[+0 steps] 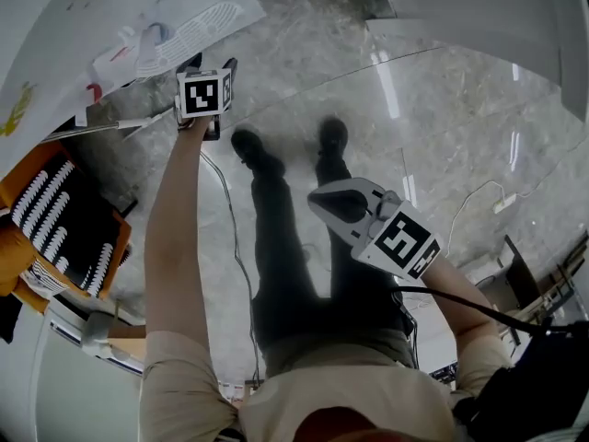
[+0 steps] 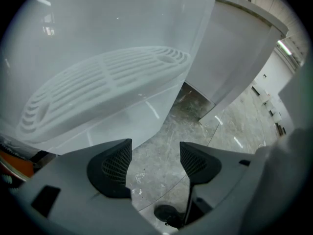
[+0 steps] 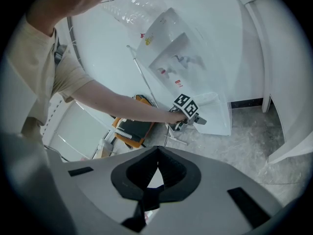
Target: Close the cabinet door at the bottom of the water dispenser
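Observation:
The white water dispenser (image 1: 110,26) stands at the upper left, its ribbed drip tray (image 2: 105,89) close above the left gripper's jaws. Below the tray is the white lower door panel (image 2: 124,126); it also shows as a white panel (image 3: 219,115) beside the left gripper (image 3: 186,112). I cannot tell whether the door sits flush. My left gripper (image 1: 212,65) is at the dispenser's base, open (image 2: 155,161), with only floor between its jaws. My right gripper (image 1: 322,201) hangs over the floor away from the dispenser, shut (image 3: 157,155) and holding nothing.
An orange crate (image 1: 23,201) with a black and white item stands left of the dispenser. A cable (image 1: 235,238) runs over the marble floor. The person's shoes (image 1: 258,150) are below the dispenser. White partitions (image 2: 234,58) stand to the right.

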Demonstrator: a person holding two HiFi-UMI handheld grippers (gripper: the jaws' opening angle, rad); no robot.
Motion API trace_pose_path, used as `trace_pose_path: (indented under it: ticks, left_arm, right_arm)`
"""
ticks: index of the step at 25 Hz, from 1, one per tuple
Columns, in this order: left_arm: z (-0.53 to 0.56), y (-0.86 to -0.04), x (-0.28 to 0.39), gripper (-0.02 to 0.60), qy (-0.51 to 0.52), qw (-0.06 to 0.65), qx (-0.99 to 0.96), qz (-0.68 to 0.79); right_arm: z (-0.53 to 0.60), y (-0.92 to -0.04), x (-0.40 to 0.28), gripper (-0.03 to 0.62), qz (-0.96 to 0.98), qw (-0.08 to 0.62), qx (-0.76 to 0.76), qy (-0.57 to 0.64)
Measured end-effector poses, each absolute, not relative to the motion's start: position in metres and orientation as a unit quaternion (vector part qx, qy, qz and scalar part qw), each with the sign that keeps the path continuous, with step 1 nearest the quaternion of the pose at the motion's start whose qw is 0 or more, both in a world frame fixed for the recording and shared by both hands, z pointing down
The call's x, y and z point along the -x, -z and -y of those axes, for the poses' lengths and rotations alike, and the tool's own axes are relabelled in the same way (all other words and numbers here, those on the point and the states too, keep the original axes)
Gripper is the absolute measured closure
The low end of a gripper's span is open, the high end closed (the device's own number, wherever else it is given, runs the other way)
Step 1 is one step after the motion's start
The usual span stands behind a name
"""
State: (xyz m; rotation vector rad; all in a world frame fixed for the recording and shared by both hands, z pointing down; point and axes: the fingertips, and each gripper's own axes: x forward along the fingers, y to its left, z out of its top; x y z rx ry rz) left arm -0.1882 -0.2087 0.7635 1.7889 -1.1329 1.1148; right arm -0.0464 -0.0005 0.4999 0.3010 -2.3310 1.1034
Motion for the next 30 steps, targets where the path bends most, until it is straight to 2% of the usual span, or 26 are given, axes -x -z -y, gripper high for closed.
trace_pose_path:
  ticks: [7,13,20,30]
  left_arm:
    - [0.162,-0.721,0.213,0.295,-0.411,0.391,-0.687,0.454]
    - [0.127,-0.648,0.192,0.295,-0.388,0.404,-0.708,0.43]
    - [0.108,-0.562,0.182,0.295,-0.378,0.396,-0.725,0.419]
    - [0.084,-0.487,0.176,0.295,-0.385,0.401,-0.724,0.408]
  right_arm:
    - [0.039,-0.483,0.057,0.58,0.837,0.192,-0.14,-0.492]
    - [0.06,-0.457,0.057,0.58,0.795,0.132,-0.148,-0.574]
    - [0.058,-0.423,0.067,0.58,0.767,0.116,-0.131,-0.617]
    - [0.033,-0.367,0.06,0.58,0.732,0.136,-0.112,-0.658]
